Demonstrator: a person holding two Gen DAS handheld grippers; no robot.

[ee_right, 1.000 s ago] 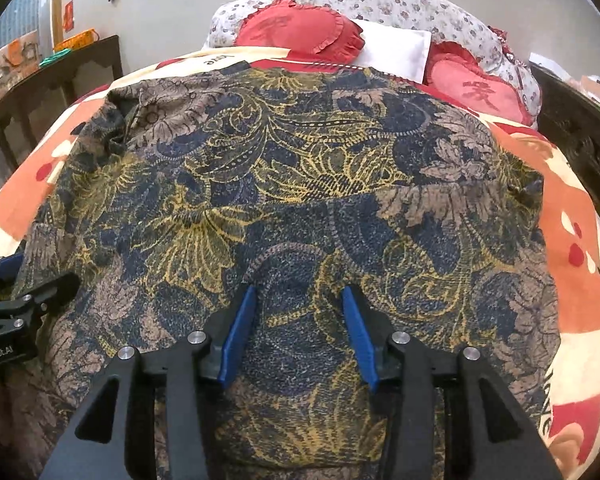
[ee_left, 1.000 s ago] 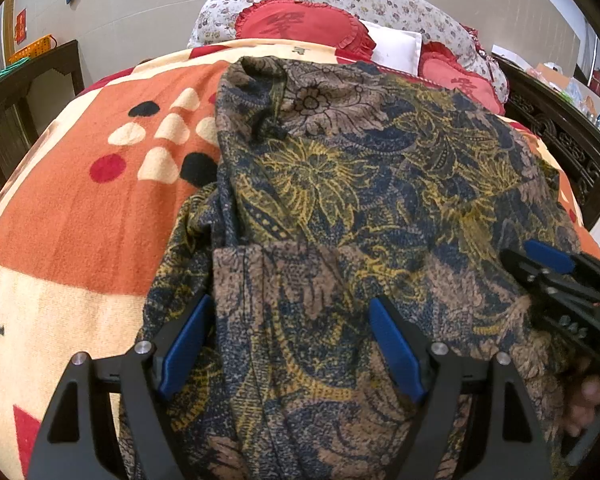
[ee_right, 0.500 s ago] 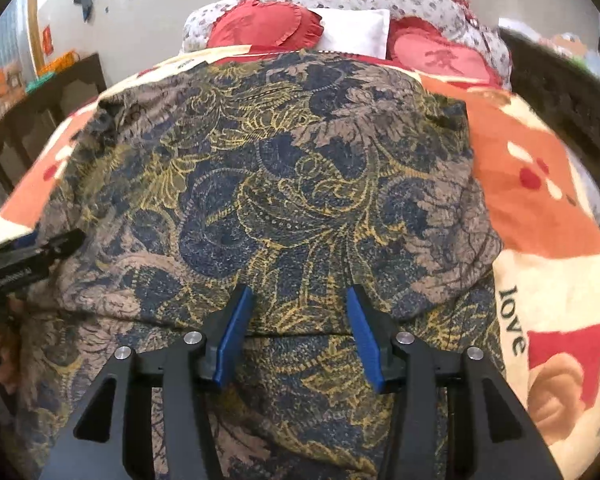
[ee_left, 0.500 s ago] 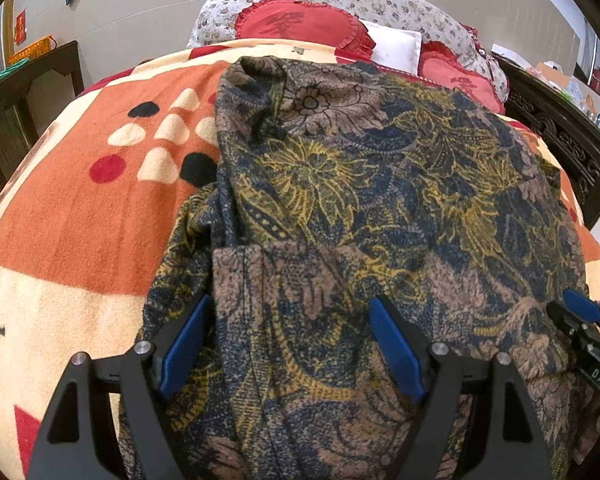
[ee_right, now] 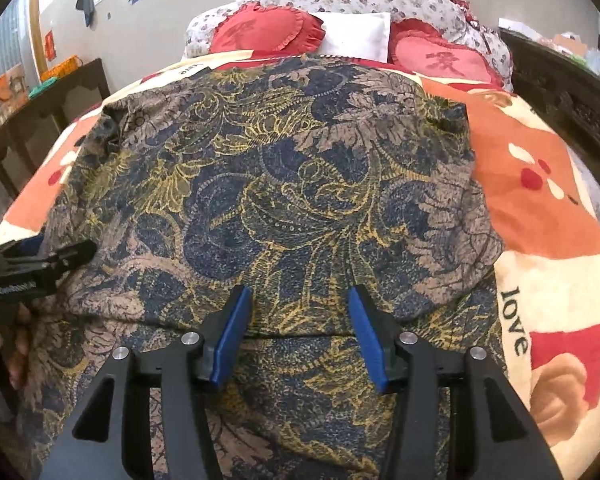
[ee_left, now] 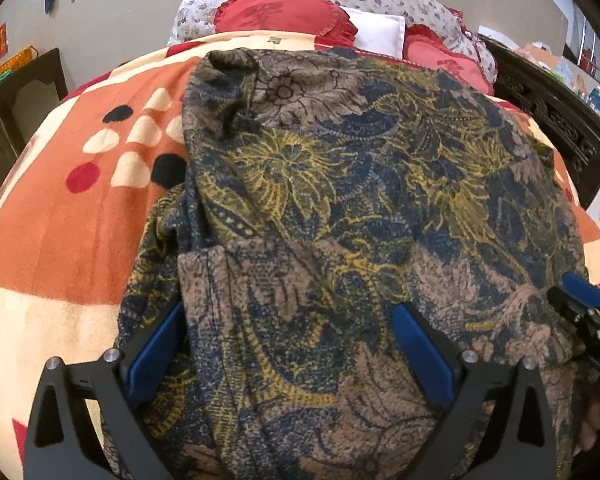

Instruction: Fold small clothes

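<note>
Right now your left gripper [ee_left: 288, 348] is standing as wide as it goes, jaws having just been opening further, blue pads [ee_left: 156, 350] straddling a folded strip of the patterned garment [ee_left: 340, 200] without pinching it. Cloth is lying between the fingers and running well ahead of them up the bed; nothing is being held. Left of the left finger, the orange blanket [ee_left: 60, 220] is showing bare, with "love" lettering near the outer edge.

Moving right: the garment is filling the span between your two grippers, spread flat across the blanket, a folded-over layer sitting on top with its near edge just ahead of the fingertips in both views.

Your right gripper [ee_right: 298, 330] is sitting partly open, jaws having just been widening a bit, pads [ee_right: 232, 336] clear of the cloth on both sides. Garment fabric is lying under and between the fingers, not clamped. The fold edge is crossing right at the fingertips. Right of the right finger, the cloth is ending and the blanket is showing again.

Far ahead of both sets of fingers, red heart cushions [ee_right: 266, 32] and a white pillow [ee_right: 358, 36] are leaning at the headboard end. In the right view, your hand [ee_right: 4, 340] is showing at the left edge, gripping the left tool.
</note>
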